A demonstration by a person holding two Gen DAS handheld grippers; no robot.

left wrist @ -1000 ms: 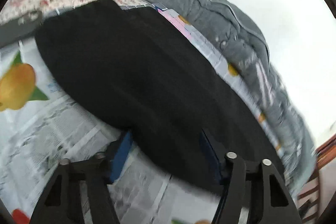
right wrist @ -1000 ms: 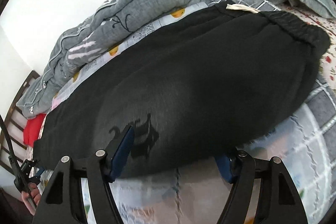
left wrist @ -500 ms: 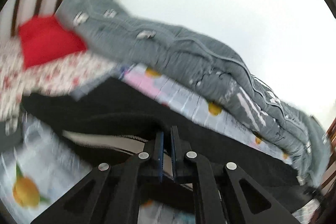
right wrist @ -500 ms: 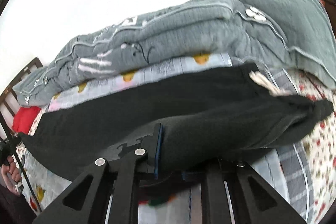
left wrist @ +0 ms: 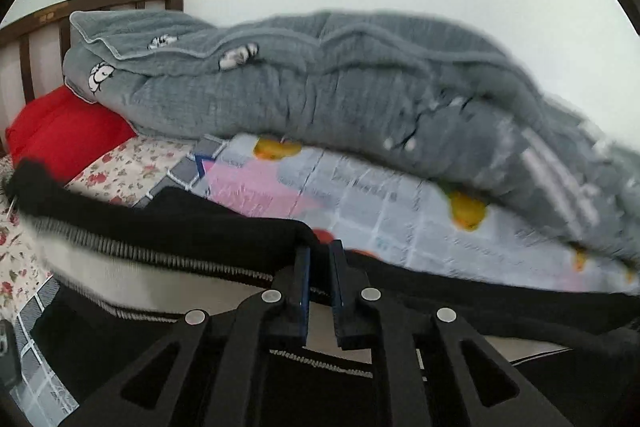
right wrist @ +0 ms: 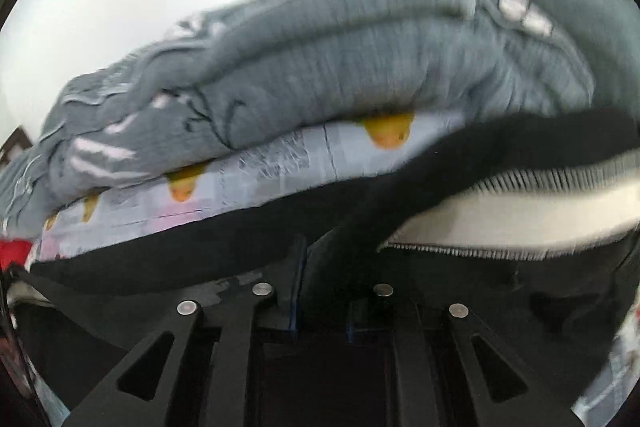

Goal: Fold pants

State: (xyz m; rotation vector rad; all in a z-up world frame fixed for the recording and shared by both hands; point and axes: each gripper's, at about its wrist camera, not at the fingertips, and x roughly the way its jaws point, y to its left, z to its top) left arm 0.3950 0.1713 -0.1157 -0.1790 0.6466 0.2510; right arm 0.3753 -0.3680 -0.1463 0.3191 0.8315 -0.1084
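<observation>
Now both tools are pinching the black pants (left wrist: 224,227) and carrying one long edge up off the bed. The left tool (left wrist: 319,267) is pressed nearly together with a fold of dark cloth between its blue pads. The right tool (right wrist: 320,291) has its jaws easing open a touch, though black fabric sits between them and looks gripped. Held at two places along the same edge, the cloth hangs as one sheet, and I would say that is the point: lifting both ends together lets the near half go over the far half without bunching.

The lifted edge has rolled enough to show the pale lining (left wrist: 120,283) with its zigzag stitching, seen also in the right view (right wrist: 520,211). The rest of the pants lies along the middle of the bed, on the fruit-printed sheet (left wrist: 360,203). Toward the far edge of the bed sits the heaped grey quilt (left wrist: 320,83). A red pillow (left wrist: 60,131) lies at the headboard end.

A second ago both tools stood spread wide over pants lying flat and dark side up, with no lining showing. Since then both have closed on the edge and risen, and the cameras now look across the bed at the quilt rather than down at the cloth.
</observation>
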